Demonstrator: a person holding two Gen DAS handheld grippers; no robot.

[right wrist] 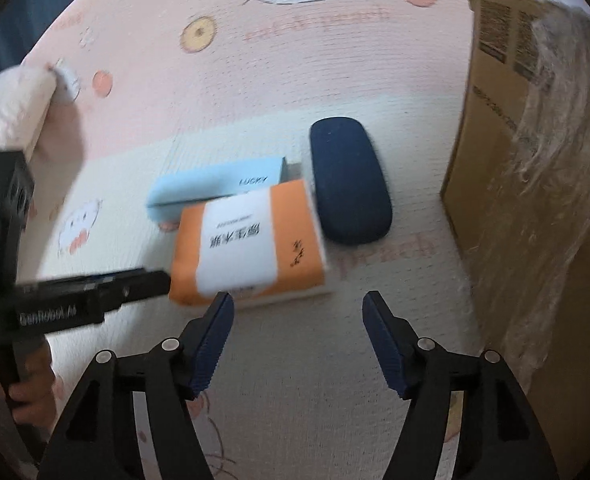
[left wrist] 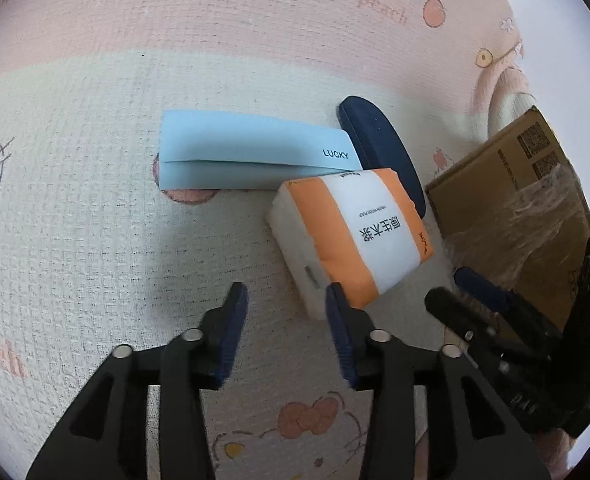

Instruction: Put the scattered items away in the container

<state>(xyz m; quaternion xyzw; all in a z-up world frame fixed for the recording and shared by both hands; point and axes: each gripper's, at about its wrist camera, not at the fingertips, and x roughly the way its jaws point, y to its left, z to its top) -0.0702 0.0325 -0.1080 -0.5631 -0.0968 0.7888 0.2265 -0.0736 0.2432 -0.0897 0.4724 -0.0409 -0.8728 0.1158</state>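
A: Which lettering is legible here?

B: "LUCKY" in dark capitals on the light blue box [left wrist: 251, 152]. The orange-and-white tissue pack [left wrist: 355, 236] bears black Chinese characters, 原生木浆, with a small line "VIRGIN WOOD PULP" beside them.

A: And on the mat?

B: The pink cartoon-cat mat [left wrist: 95, 120] reads "cat & peach", upside down. The left gripper [right wrist: 151, 278], seen from the right wrist, carries white lettering, "GenRobot.AI". The cardboard box [left wrist: 527, 184] shows printed codes, too small to read.

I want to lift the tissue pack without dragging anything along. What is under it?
The tissue pack lies tilted over the near corner of the light blue LUCKY box. A thin white edge shows under its front. Anything further beneath is covered.
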